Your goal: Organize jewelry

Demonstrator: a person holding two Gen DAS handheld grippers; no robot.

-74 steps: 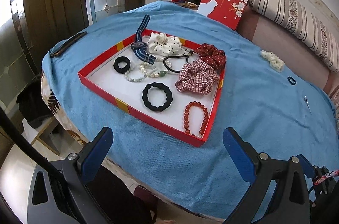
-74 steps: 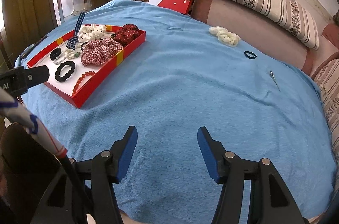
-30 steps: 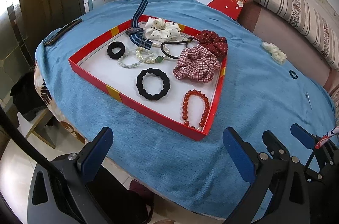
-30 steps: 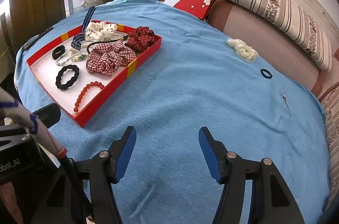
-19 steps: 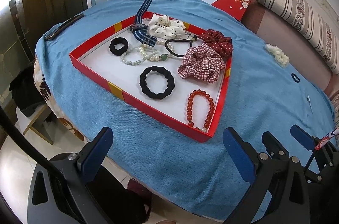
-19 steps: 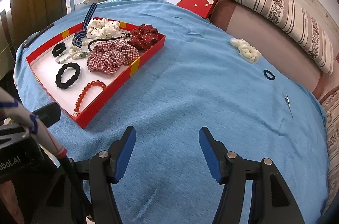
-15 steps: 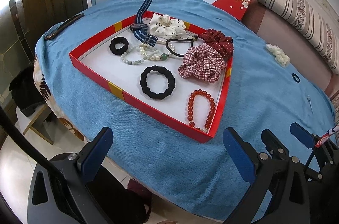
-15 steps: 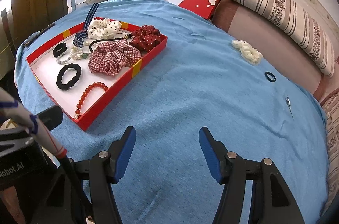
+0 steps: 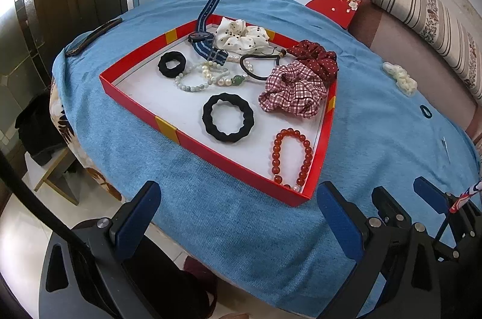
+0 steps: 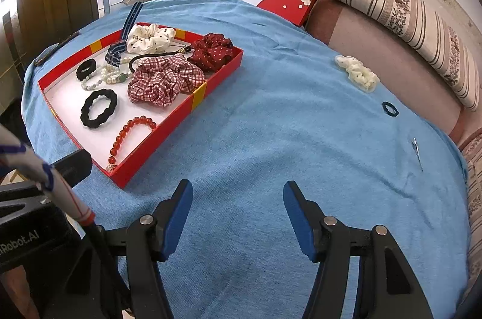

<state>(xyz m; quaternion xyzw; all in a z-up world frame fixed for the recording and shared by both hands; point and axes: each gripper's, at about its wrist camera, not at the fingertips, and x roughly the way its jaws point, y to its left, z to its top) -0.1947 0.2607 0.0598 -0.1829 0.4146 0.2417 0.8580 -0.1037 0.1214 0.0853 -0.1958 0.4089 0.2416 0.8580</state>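
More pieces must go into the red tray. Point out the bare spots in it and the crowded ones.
Bare white floor lies in the tray along its near-left wall, left of the black ring, and in a smaller patch between that ring and the red beads. The far half is crowded: pearls, watch and scrunchies overlap there.

Left gripper [image 9: 238, 216] and right gripper [image 10: 238, 210], jaws apart, empty.

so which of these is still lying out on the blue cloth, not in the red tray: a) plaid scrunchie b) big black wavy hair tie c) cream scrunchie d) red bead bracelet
c: the cream scrunchie lies on the blue cloth near the sofa, well outside the red tray, while the other three sit inside it.
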